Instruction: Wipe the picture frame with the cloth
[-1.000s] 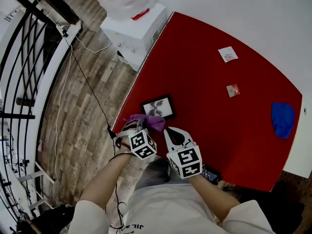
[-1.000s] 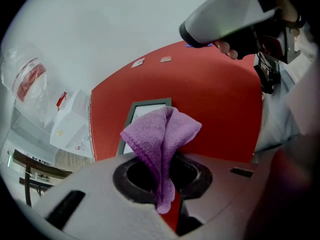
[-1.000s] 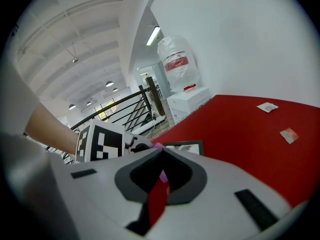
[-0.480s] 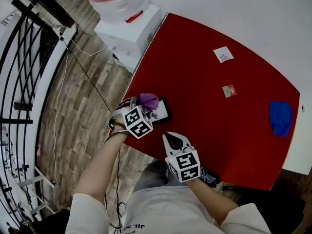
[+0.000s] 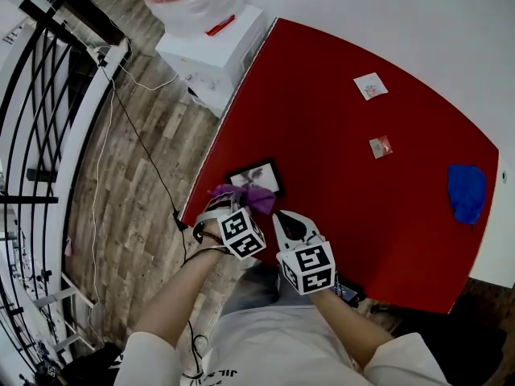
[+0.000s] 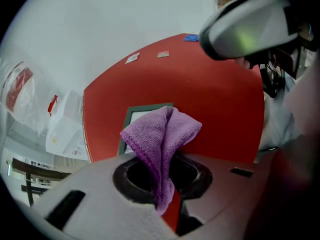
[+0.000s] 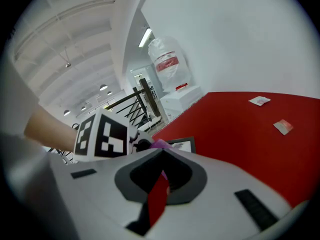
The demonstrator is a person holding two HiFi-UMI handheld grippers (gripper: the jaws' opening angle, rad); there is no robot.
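Observation:
The black-edged picture frame (image 5: 257,175) lies flat near the red table's (image 5: 354,183) near-left edge. My left gripper (image 5: 240,207) is shut on a purple cloth (image 5: 245,196), which sits at the frame's near edge and hides part of it. In the left gripper view the cloth (image 6: 161,134) bunches up out of the left gripper (image 6: 162,184), in front of the frame (image 6: 131,115). My right gripper (image 5: 291,223) hovers just right of the left one, shut and holding nothing. From the right gripper (image 7: 160,179) I see the cloth (image 7: 159,144) and the frame (image 7: 183,145).
A blue cloth (image 5: 467,191) lies at the table's far right. Two small packets (image 5: 371,86) (image 5: 381,145) rest near the wall. A white water dispenser (image 5: 213,43) stands off the table's left corner. A cable (image 5: 137,119) runs over the wood floor beside a black railing (image 5: 40,95).
Half a second ago the left gripper held the cloth farther out over the frame's left side. It has since drawn back toward me to the frame's near edge. The right gripper has barely moved.

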